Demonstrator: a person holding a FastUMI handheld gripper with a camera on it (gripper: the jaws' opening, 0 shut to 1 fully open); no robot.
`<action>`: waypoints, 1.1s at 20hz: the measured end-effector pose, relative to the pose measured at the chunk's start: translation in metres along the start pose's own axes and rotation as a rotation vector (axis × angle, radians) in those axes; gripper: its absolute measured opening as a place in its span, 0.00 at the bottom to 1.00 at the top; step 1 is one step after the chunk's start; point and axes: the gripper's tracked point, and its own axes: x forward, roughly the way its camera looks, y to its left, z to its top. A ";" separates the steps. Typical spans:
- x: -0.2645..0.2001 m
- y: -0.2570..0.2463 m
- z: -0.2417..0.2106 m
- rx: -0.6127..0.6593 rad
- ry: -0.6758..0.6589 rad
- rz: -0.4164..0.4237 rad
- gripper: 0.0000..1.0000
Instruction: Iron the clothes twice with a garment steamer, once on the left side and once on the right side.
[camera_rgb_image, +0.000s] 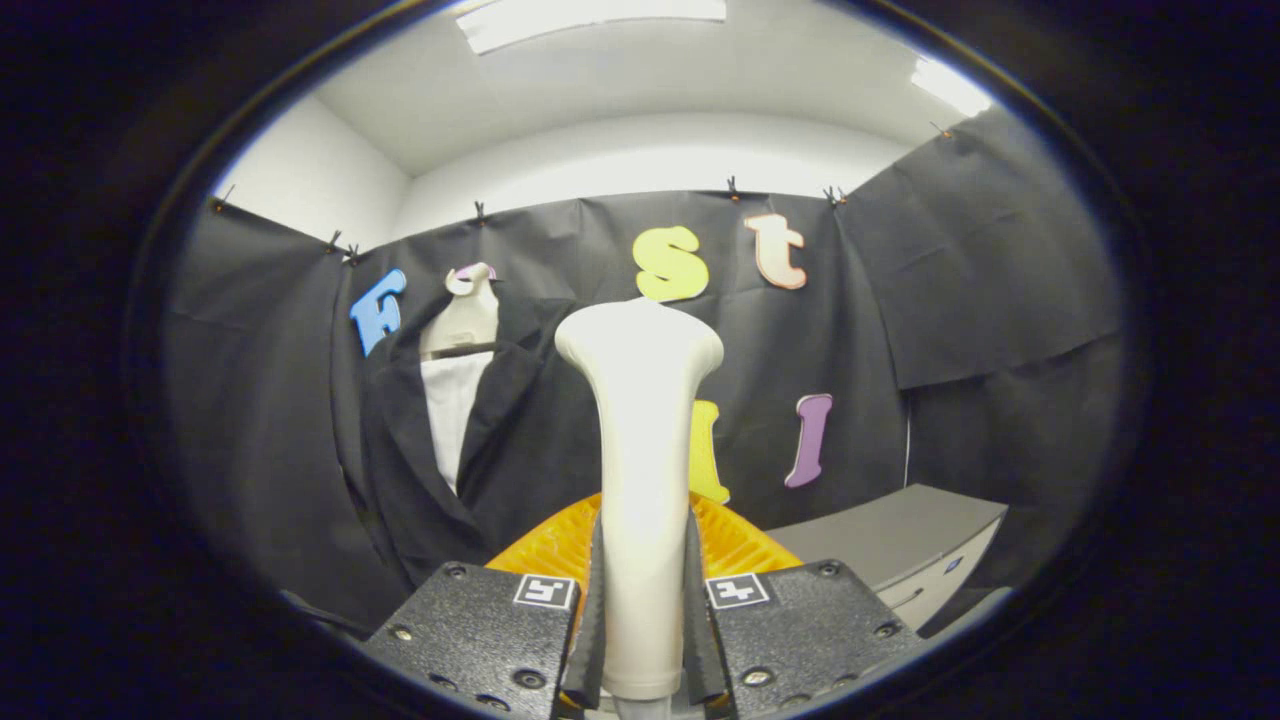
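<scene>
Between the fingers of the gripper (645, 620) sits the garment steamer (640, 450), handle upright, both fingers pressed on its lower shaft, so jaws narrow and clamped on it. Steamer head flares out at top, pointing up, not toward any cloth. Just behind the steamer base is an orange ribbed stand (555, 545), looks like the holder it came from or rests near; cannot tell if steamer touches it. Beyond and to the left of the steamer hangs the black jacket (500, 440) over a white shirt (448, 410) on a mannequin form (465, 315). Steamer well apart from the jacket. To the right of the steamer, a grey cabinet (900, 540). Progress judgement: steamer picked up only; neither left nor right pass looks started. Both passes remain.
</scene>
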 end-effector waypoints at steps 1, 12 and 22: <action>0.006 0.011 0.005 -0.009 -0.013 0.006 0.34; 0.069 0.080 0.045 -0.055 -0.145 0.046 0.35; 0.080 0.088 -0.006 -0.091 -0.064 0.072 0.35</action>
